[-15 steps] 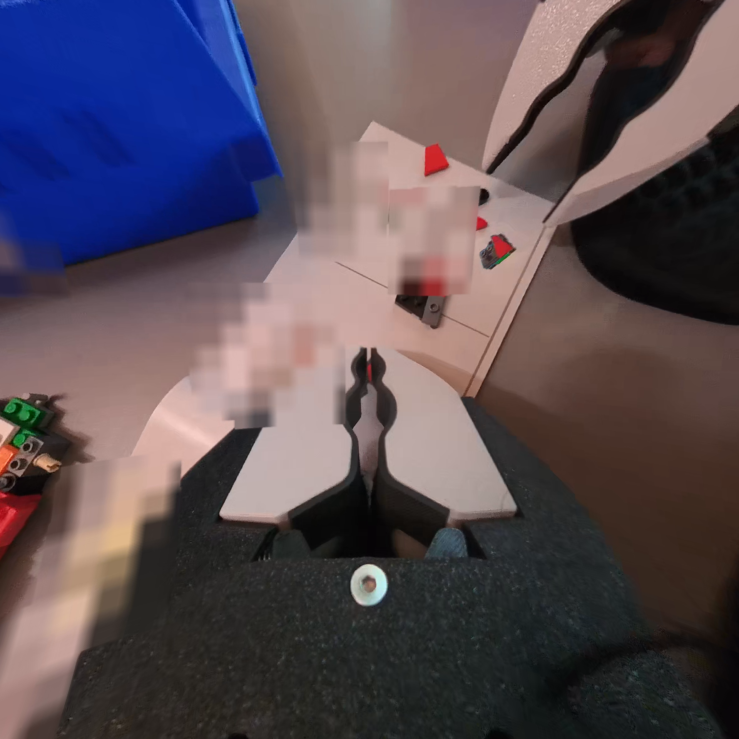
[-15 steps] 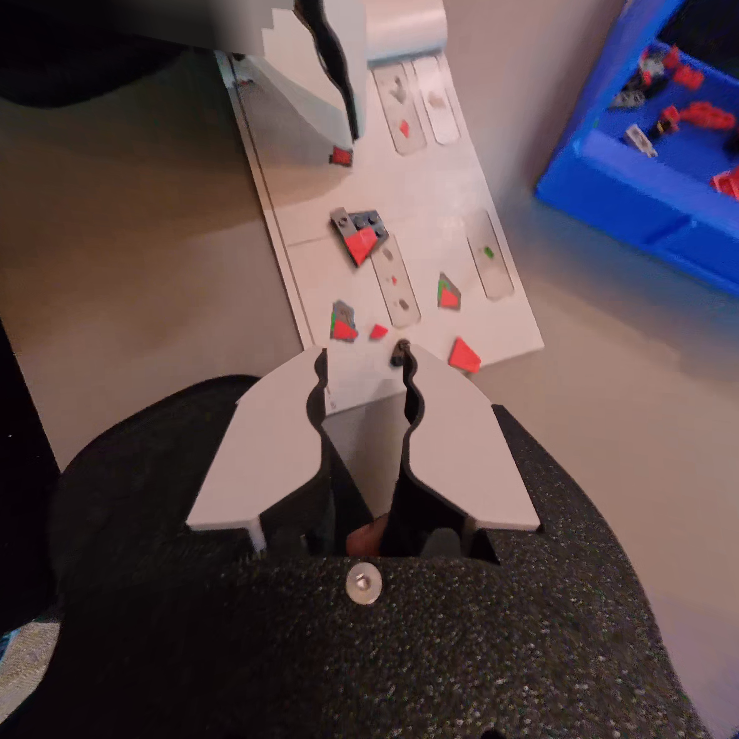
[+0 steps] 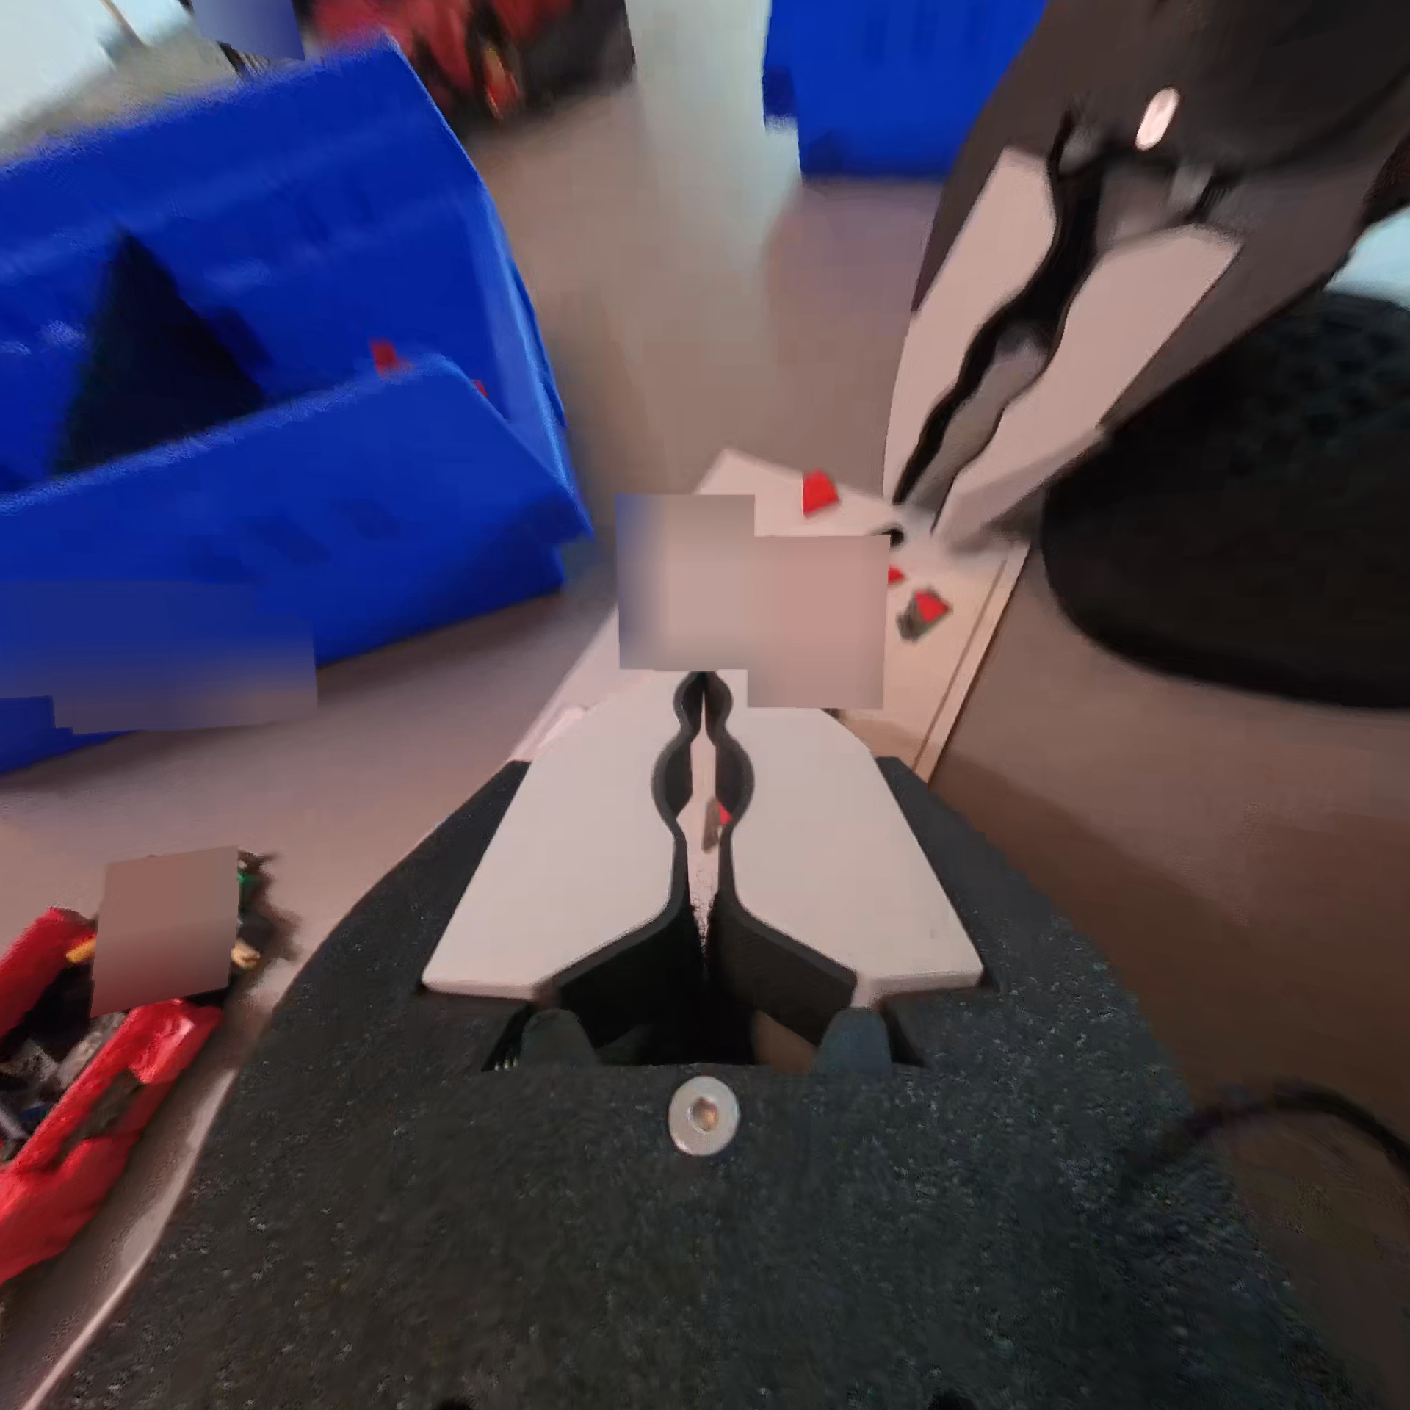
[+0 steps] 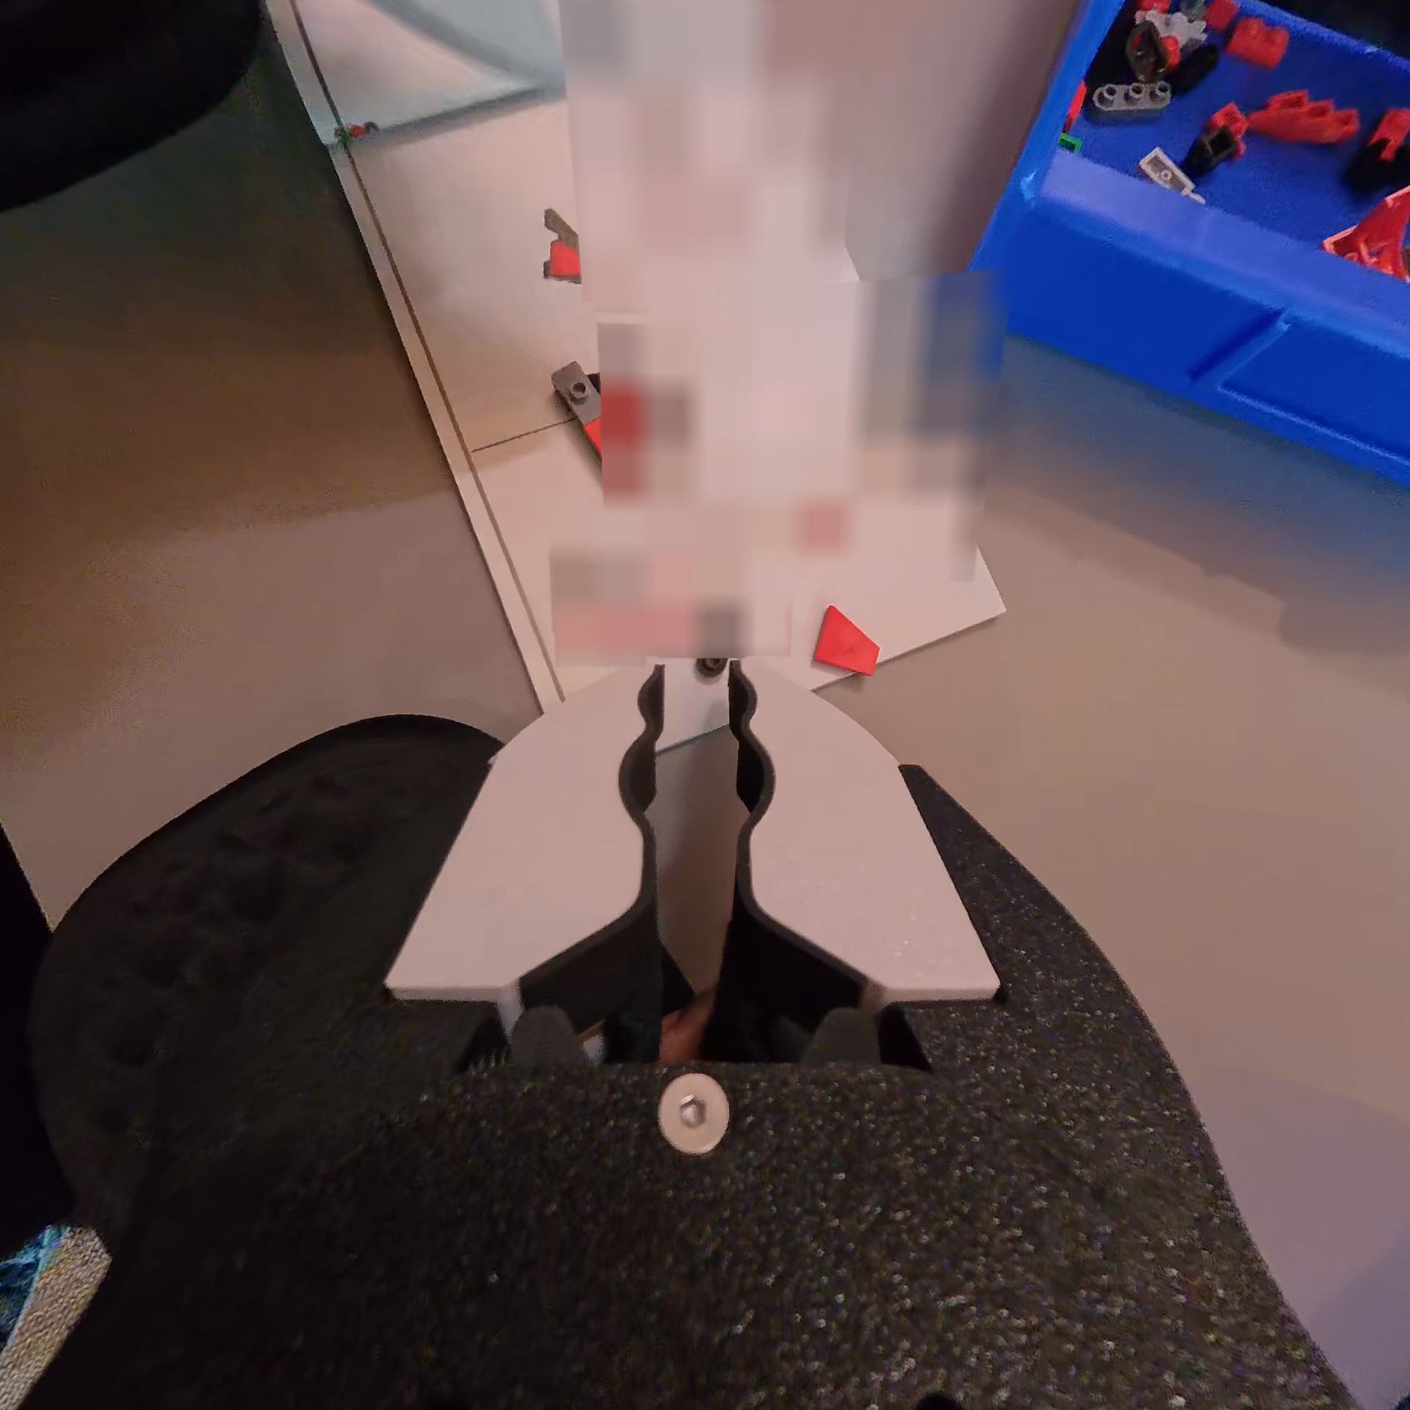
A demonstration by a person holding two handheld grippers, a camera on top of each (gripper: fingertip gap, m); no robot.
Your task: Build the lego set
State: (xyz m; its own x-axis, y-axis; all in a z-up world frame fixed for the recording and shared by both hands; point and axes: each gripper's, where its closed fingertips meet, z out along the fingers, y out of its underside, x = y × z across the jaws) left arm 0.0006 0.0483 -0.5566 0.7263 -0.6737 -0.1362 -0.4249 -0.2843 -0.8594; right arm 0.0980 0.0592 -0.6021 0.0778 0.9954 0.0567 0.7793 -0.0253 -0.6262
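Mosaic patches hide most of the white sheet [image 4: 488, 366]. The left gripper [image 3: 703, 687] is clenched (on what, I cannot tell); the right gripper [image 4: 694, 671] is released beside a red piece [image 4: 845, 642], with a blue bin [image 4: 1144, 305] at upper right.

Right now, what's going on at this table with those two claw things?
A person is building a Lego set with a handheld claw in each hand. The left claw is pinched shut; whether it grips a small red piece glimpsed between its fingers is unclear. The right claw hangs open over the near edge of the white instruction sheet, a small dark piece at its tips and a loose red wedge beside it. Spare parts sit in a blue bin.
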